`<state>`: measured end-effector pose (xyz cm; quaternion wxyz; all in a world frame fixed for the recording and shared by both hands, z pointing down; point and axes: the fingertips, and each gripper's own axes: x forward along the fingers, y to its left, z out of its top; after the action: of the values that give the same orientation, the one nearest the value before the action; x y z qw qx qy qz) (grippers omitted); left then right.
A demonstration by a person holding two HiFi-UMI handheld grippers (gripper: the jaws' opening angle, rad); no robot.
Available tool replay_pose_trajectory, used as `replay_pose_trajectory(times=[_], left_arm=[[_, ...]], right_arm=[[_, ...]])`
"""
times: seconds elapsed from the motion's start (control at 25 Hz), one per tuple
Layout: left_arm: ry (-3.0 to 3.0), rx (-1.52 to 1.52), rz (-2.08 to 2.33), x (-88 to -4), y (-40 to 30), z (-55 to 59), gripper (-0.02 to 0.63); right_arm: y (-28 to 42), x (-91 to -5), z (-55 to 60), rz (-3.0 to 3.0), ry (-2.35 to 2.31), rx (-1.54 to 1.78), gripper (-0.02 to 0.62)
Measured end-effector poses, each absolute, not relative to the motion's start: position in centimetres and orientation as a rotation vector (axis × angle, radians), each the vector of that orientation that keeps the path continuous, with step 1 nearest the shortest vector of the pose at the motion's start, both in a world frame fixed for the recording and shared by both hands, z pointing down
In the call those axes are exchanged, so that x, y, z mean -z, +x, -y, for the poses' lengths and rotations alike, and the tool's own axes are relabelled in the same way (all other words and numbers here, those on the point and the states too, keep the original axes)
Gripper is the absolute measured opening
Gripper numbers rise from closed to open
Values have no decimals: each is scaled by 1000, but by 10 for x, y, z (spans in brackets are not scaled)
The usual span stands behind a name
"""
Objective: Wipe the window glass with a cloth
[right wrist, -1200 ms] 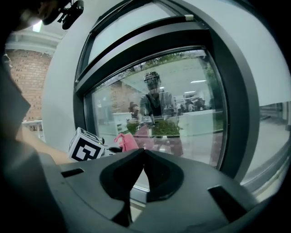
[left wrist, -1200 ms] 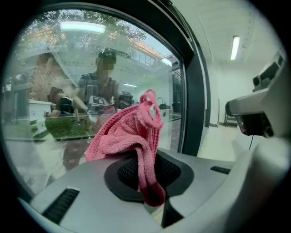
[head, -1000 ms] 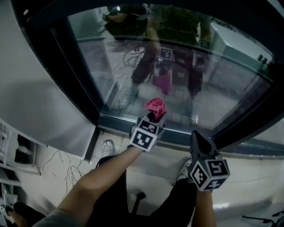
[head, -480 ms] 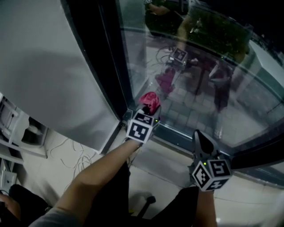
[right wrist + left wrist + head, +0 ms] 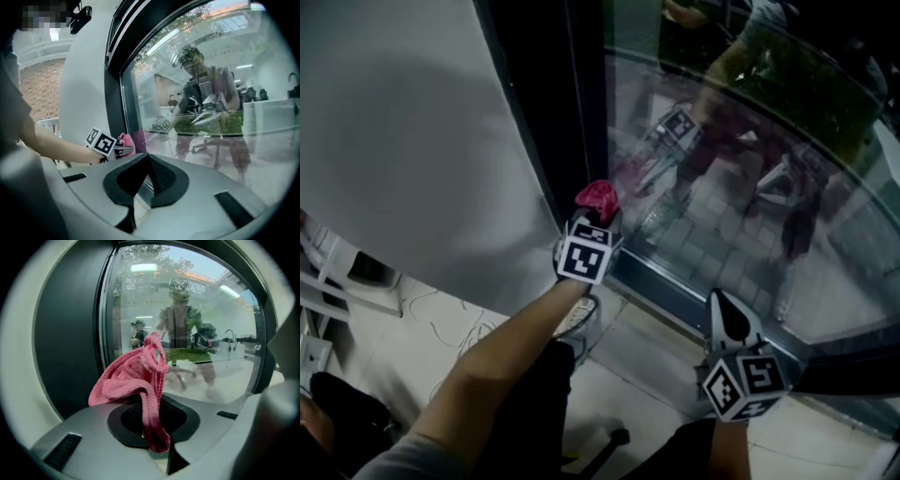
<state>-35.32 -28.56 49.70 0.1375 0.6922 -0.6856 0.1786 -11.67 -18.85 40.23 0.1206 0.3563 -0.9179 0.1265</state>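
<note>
Jaws of my left gripper (image 5: pixel 154 432) pinch a crumpled pink terry cloth (image 5: pixel 129 380), which sits at the lower left corner of the reflective window glass (image 5: pixel 750 216), beside its dark frame (image 5: pixel 548 122), perhaps touching the pane. My right gripper (image 5: pixel 140 187) hangs nearer me, its jaws pressed together.

- No readable text, brand, number or sign was found in any view.
- Marker cubes (image 5: pixel 584 260) on left gripper (image 5: pixel 600 216) and right gripper (image 5: pixel 724 305) carried only black-and-white square codes, no characters.
</note>
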Motion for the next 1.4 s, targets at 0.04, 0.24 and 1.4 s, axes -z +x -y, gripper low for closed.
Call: replay_pose_trajectory(times=[0.04,0.24,1.4], left_arm=[[1984,-527,1995,-501,-359,288,54],[1951,-563,2043,-512,-377,295,55],[2083,-511,1850,-519,-249,291,54]], right_arm=[[-120,-405,190,2682,1032,-375,-9],[-128,-417,197,2674,1018,-397,-9],[-66,-419,193,2587,1177,-462,-9]])
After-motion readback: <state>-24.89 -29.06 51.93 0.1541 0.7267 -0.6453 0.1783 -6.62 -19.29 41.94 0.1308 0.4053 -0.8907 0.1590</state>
